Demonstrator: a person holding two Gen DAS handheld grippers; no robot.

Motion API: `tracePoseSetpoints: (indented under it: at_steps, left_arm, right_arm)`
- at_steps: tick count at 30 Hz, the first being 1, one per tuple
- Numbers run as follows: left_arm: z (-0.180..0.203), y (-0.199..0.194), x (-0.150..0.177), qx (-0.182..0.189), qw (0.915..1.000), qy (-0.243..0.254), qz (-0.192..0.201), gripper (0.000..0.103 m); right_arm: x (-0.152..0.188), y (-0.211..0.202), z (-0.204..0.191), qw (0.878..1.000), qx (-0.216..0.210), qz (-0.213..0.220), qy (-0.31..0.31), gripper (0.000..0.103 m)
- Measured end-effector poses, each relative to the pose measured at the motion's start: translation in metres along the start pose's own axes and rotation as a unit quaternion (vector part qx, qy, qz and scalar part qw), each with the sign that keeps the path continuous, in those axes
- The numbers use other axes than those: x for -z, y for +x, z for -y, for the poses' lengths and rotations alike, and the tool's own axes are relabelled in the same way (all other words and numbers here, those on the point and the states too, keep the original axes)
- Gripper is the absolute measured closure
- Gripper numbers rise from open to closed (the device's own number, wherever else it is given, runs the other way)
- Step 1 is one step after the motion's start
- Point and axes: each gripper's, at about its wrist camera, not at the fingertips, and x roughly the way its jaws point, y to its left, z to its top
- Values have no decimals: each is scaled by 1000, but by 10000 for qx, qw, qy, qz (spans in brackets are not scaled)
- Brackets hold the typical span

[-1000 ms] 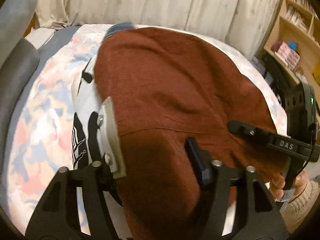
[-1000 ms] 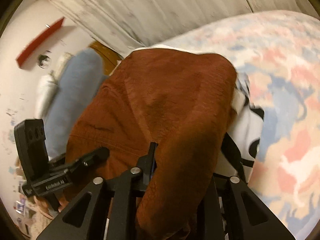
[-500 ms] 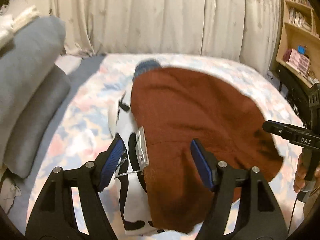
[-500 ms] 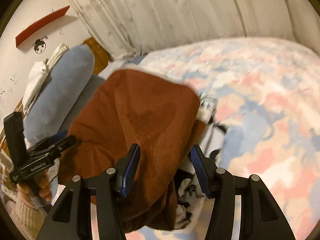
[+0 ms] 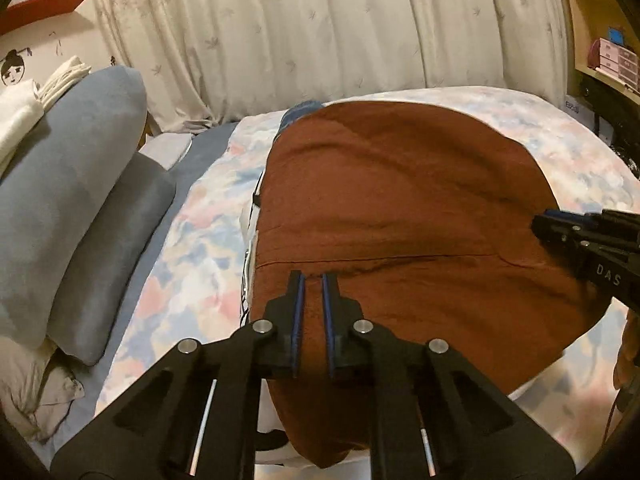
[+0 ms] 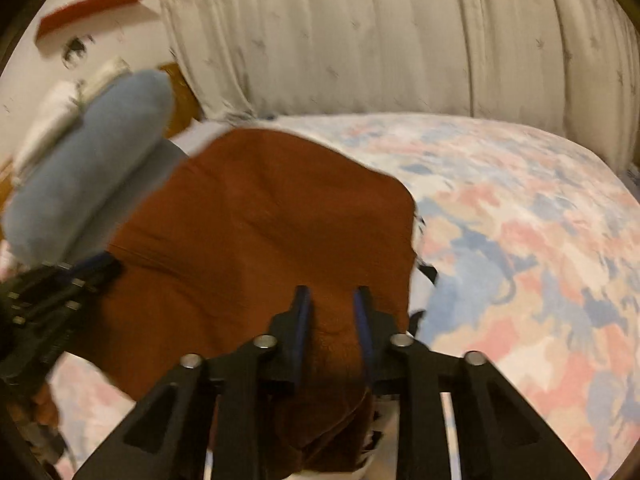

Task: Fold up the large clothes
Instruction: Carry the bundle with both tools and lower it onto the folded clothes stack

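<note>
Directly ahead of both tools, the rust-brown garment [image 5: 400, 216] lies flat on the bed [image 5: 192, 248], long axis running away. Left tool [image 5: 313, 280] hovers nearly closed and empty over its near-left edge; right tool [image 6: 331, 294], narrowly parted and empty, hovers over the near-right edge.

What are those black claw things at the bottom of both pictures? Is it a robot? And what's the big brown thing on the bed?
No robot: a person holds a black grabbing tool in each hand, and each tool carries a camera looking along its jaws. One picture comes from the left gripper, the other from the right gripper; each also shows the other tool at its side. On the flowery bedspread lies a big brown cloth, spread over a white garment with black print. Blue-grey cushions lie beside it, with a curtain behind. Both pairs of jaws stand close together over the cloth's near edge; whether they pinch it, I can't tell.
</note>
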Motion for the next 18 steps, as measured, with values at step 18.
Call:
tracePoseSetpoints:
  at_steps: [18]
  left_arm:
    - [5, -56, 4, 109, 9976, -658, -195, 99]
  right_arm:
    - [16, -50, 39, 9999, -22, -143, 73, 84]
